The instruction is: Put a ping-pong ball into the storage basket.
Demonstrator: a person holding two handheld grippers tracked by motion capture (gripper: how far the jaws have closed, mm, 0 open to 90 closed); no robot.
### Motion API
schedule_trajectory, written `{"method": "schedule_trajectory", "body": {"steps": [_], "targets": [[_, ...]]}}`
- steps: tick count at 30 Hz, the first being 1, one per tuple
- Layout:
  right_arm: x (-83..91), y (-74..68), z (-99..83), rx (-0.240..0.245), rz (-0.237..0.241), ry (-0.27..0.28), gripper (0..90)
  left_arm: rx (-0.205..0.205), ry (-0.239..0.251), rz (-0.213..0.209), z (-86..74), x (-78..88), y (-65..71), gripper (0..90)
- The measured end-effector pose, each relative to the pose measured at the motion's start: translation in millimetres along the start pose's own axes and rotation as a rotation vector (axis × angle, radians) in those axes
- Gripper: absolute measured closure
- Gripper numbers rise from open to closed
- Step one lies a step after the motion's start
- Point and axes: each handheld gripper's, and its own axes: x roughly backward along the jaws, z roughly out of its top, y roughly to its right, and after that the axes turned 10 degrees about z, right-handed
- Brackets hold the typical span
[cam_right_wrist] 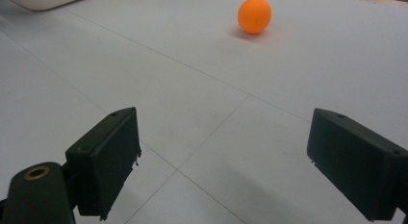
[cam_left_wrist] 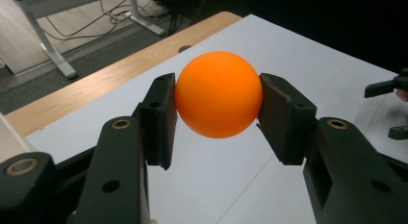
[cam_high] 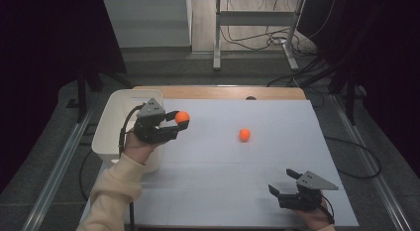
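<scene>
A white bin [cam_high: 115, 123] is seen just left of the left tongs [cam_high: 177, 123], at the left edge of the surface [cam_high: 277, 161]; its inside is largely screened by the hand and the tongs, so its contents cannot be told. An orange ball [cam_left_wrist: 219, 101] is clamped between the pads of the left tongs [cam_left_wrist: 219, 113], held clear above the surface. A second orange ball [cam_high: 244, 135] is found lying on the surface between the two tongs, well ahead of the right tongs [cam_high: 283, 181] and apart from them. The right tongs [cam_right_wrist: 223, 161] are held wide open near the surface, with nothing between the jaws. The surface is covered in white, with a wooden strip [cam_high: 223, 92] left bare along its far edge. Beyond it, a grey floor, a metal frame [cam_high: 257, 32] and loose cables [cam_high: 270, 41] are seen. The room's sides are lost in darkness, and the person is cut off at the forearms.
</scene>
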Motion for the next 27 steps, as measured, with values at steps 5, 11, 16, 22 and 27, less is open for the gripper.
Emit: {"method": "schedule_trajectory", "body": {"steps": [5, 11, 16, 22, 27], "targets": [[-0.3, 0.1, -0.1, 0.0, -0.001, -0.001, 11.6, 0.01, 0.001, 0.015, 0.0, 3.0, -6.1, 50.6], [-0.5, 0.1, -0.2, -0.001, -0.003, -0.004, 11.6, 0.018, 0.004, 0.032, 0.4, 7.9, -13.7, 50.6], [-0.5, 0.2, -0.3, 0.0, -0.004, -0.002, 11.6, 0.035, 0.001, 0.052, -0.1, 12.7, -23.4, 50.6], [-0.4, 0.2, -0.2, 0.001, -0.002, -0.003, 11.6, 0.045, -0.006, 0.07, -1.5, 15.1, -31.7, 50.6], [-0.4, 0.3, -0.2, 0.001, -0.003, -0.003, 11.6, 0.057, -0.018, 0.089, -4.0, 15.6, -39.3, 50.6]]}}
